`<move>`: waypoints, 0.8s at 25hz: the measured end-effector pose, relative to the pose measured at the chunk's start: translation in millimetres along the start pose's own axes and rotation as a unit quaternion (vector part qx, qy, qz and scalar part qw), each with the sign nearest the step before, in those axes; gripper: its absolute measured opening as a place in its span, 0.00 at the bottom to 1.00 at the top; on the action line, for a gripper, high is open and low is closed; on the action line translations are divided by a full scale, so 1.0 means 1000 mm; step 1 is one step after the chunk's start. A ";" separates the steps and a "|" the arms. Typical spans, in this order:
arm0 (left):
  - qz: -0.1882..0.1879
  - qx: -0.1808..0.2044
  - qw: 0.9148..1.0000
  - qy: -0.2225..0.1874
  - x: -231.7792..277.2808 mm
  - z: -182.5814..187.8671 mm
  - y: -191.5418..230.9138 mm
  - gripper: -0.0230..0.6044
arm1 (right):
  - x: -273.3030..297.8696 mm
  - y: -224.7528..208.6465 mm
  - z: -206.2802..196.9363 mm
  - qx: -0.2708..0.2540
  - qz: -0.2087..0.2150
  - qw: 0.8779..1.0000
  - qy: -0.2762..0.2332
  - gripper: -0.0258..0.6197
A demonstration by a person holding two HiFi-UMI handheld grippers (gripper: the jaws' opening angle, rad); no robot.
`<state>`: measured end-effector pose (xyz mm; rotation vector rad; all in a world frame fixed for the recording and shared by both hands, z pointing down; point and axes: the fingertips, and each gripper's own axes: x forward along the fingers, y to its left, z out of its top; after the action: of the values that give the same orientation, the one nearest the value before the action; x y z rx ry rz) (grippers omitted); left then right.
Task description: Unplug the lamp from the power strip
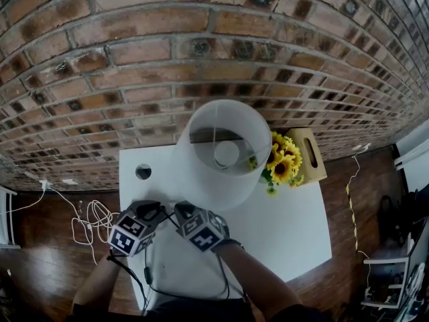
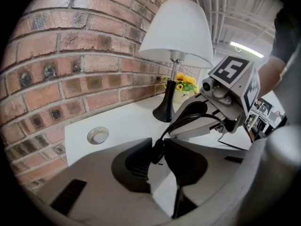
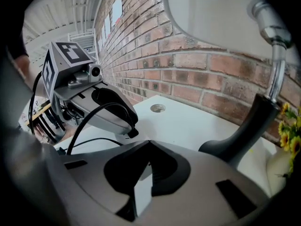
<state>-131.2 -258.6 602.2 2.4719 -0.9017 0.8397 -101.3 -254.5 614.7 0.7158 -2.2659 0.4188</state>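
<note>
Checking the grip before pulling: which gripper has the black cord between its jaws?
The left gripper: its jaws are closed on the black cord. On the right gripper the jaws meet at their tips with nothing between them.

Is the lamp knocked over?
No, the lamp stands upright on the white table, beside the brick wall.

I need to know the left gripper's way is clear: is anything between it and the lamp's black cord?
Nothing visible does. The black cord is already pinched between the left gripper's jaws. The right gripper, jaws together, stands close beside it, not in between.
</note>
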 end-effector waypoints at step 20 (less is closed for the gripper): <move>0.007 -0.014 1.000 0.012 -0.002 -0.003 0.003 0.19 | 0.000 -0.002 0.004 0.034 0.011 0.999 0.001 0.04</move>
<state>-135.2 -258.4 603.9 2.4289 -0.9162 0.8532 -102.3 -257.9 612.4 0.7243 -2.2688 0.5088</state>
